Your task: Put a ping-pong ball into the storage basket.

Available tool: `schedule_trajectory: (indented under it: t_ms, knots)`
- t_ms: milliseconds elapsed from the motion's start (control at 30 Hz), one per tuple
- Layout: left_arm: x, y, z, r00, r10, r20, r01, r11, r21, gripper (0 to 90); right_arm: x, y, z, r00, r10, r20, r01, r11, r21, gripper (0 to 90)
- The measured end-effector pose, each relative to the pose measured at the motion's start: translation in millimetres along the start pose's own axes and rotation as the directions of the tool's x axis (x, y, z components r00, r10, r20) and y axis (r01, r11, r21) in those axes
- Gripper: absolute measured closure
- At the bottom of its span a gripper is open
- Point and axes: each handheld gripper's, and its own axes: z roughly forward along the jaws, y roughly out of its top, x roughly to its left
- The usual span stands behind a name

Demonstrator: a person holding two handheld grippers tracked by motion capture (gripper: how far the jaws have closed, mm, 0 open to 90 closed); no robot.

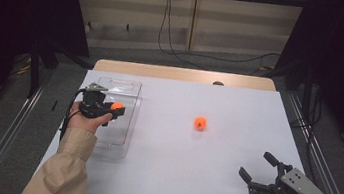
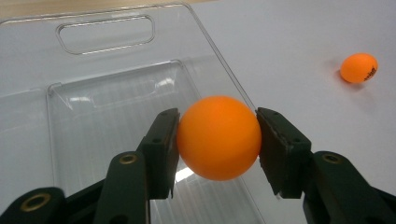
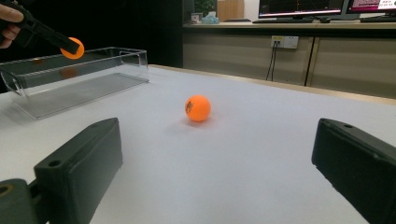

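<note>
1. We count two orange balls: one orange ball (image 2: 218, 138) at the left, above the tray, and a second orange ball (image 1: 200, 123) on the table near the centre.
2. We count one clear plastic tray (image 1: 118, 143), at the left.
3. We count two grippers: left gripper (image 1: 117, 108) and right gripper (image 1: 257, 167).
4. We count one white table (image 1: 190, 175).
</note>
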Motion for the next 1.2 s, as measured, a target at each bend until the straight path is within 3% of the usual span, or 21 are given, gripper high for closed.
schedule_trajectory:
  t_ms: [167,233,400,733,833,867,1033,1067,1200]
  knots:
    - [1.3,-2.0,1.0,0.9999,-0.01,-0.008,0.01,1.0,0.0,51.0,0.2,0.0,0.2,1.0,-0.001,-0.003,0.001,1.0,0.0,1.3]
    - [2.9,-2.3,0.4,0.9998,0.011,-0.014,-0.01,0.9999,0.01,51.0,0.1,0.0,0.2,1.0,0.0,-0.002,0.0,1.0,-0.001,1.2]
    - [3.5,-4.3,2.1,0.9997,-0.002,-0.023,0.002,1.0,0.004,50.9,0.3,0.0,0.4,1.0,0.001,-0.003,-0.001,1.0,-0.002,1.3]
    - [5.1,-5.5,2.9,0.9991,0.016,-0.039,-0.015,0.9997,0.019,50.5,0.4,0.1,0.3,1.0,0.003,-0.003,-0.003,1.0,-0.003,1.2]
    - [4.8,-5.5,4.1,0.998,-0.008,-0.063,0.008,1.0,0.001,42.2,0.4,0.2,0.0,1.0,0.002,-0.001,-0.002,1.0,-0.004,1.2]
    - [6.6,-5.1,2.5,0.9982,0.012,-0.058,-0.011,0.9998,0.014,41.3,0.2,0.2,-0.2,1.0,0.0,-0.001,0.0,1.0,-0.005,1.2]
    - [5.0,-4.5,2.2,0.9981,0.004,-0.062,-0.004,1.0,0.004,38.4,-0.3,0.3,-1.0,1.0,0.0,-0.005,0.0,1.0,-0.002,1.2]
    - [3.1,-4.7,3.9,0.998,-0.021,-0.06,0.02,0.9997,-0.017,37.1,-0.2,0.3,-0.8,1.0,0.0,-0.003,0.0,1.0,-0.004,1.2]
    - [3.1,-4.1,3.3,0.9985,-0.009,-0.054,0.009,0.9999,-0.007,32.3,-0.1,0.3,-0.8,1.0,-0.001,-0.004,0.001,1.0,-0.003,1.2]
